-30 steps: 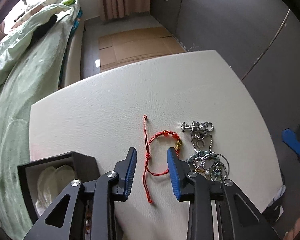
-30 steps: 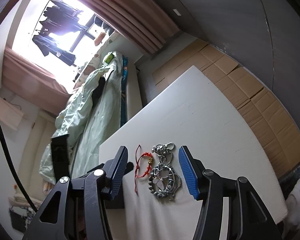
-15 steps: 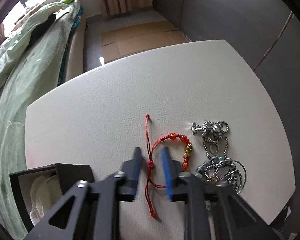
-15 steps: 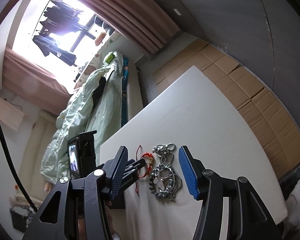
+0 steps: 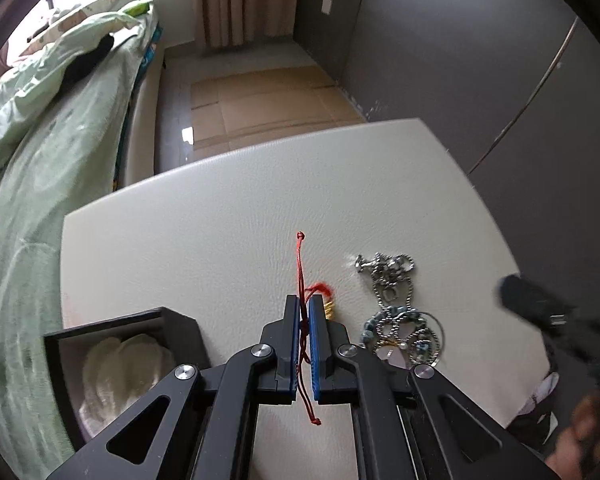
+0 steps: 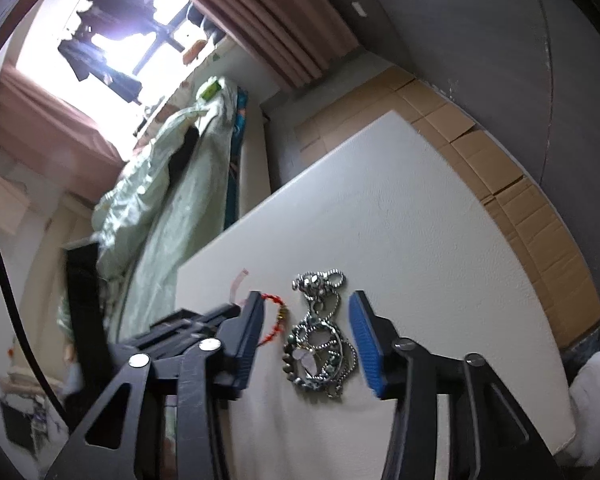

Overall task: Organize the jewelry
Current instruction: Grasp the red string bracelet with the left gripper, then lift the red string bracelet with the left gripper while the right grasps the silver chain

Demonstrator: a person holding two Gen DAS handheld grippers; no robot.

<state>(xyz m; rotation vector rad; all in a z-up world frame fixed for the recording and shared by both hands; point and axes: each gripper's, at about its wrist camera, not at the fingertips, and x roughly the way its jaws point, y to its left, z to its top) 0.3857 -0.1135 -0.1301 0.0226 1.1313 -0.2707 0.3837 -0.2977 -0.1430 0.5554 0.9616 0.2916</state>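
A red cord bracelet [image 5: 300, 256] with red and gold beads hangs from my left gripper [image 5: 305, 304], which is shut on its knotted cord just above the white table [image 5: 220, 220]. To its right lies a tangled pile of silver chains and beaded bracelets [image 5: 396, 312]. In the right wrist view my right gripper [image 6: 307, 298] hovers over that silver pile [image 6: 320, 344]. Its jaws are closing, the pile lies between them, and the blue pads are clear of it. The red bracelet [image 6: 278, 312] shows beside its left finger.
An open black jewelry box [image 5: 116, 356] with white lining sits at the table's near left corner. A bed with a green quilt [image 5: 40, 140] runs along the left. Flattened cardboard [image 5: 268, 100] covers the floor beyond the table's far edge, by a dark wall.
My left gripper closed on the red cord and raised it, bunching the beads by its fingertips. The right gripper's jaws narrowed and it moved closer to the silver pile.
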